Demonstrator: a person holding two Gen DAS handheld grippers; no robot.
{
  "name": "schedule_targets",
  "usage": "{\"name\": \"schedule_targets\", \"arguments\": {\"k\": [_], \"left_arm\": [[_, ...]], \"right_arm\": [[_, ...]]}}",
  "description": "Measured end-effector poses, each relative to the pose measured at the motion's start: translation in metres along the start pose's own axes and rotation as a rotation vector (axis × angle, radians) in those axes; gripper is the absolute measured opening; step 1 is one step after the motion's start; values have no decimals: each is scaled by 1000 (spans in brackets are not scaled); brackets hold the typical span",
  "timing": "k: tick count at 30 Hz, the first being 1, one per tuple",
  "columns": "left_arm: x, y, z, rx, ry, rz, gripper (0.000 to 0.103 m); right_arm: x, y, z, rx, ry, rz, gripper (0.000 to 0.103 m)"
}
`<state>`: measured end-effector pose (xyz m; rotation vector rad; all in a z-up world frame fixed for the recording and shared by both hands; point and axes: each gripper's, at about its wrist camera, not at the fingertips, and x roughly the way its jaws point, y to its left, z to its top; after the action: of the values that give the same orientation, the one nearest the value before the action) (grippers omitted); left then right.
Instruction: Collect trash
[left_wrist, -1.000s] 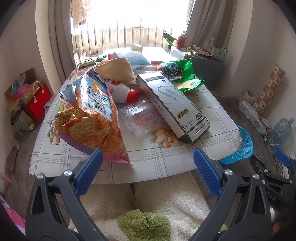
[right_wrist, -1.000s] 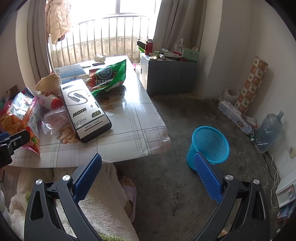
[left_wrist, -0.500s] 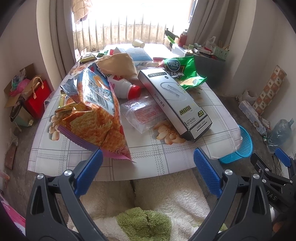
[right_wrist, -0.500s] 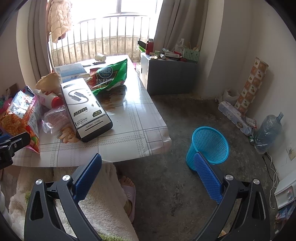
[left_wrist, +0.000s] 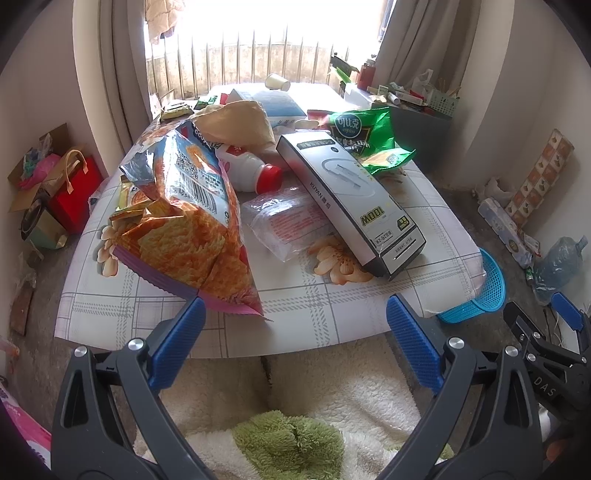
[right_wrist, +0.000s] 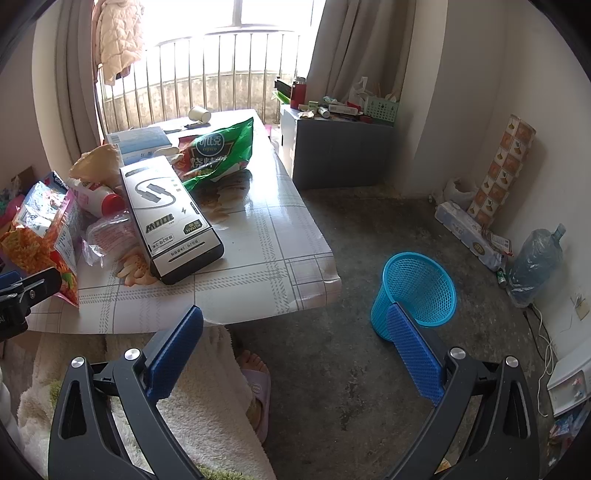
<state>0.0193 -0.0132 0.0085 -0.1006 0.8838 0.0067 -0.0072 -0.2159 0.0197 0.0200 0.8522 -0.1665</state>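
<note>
Left claw (left_wrist: 295, 347): we hold it wide open, blue pads well apart, nothing between them.
Right claw (right_wrist: 295, 349): we hold it wide open too, empty, level with the left.
Our legs (right_wrist: 207, 398): under a fleecy robe, below both claws.
Our foot (right_wrist: 255, 384): in a slipper on the floor.

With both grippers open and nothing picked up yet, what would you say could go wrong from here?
1. The orange chip bag looks open at its far end; gripped by its near corner it may tip and spill.
2. The long box rests partly on the clear plastic bag, so pulling that bag could drag the box toward the table edge.
3. The blue basket stands on the floor apart from the table, so a dropped item could miss it.
</note>
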Motion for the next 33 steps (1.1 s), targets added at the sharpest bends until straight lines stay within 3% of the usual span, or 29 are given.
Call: {"name": "schedule_targets", "arguments": {"k": [33], "left_arm": [[0, 3, -1, -4, 3, -3, 94]], "right_arm": [[0, 1, 0, -1, 3, -1, 97]]}}
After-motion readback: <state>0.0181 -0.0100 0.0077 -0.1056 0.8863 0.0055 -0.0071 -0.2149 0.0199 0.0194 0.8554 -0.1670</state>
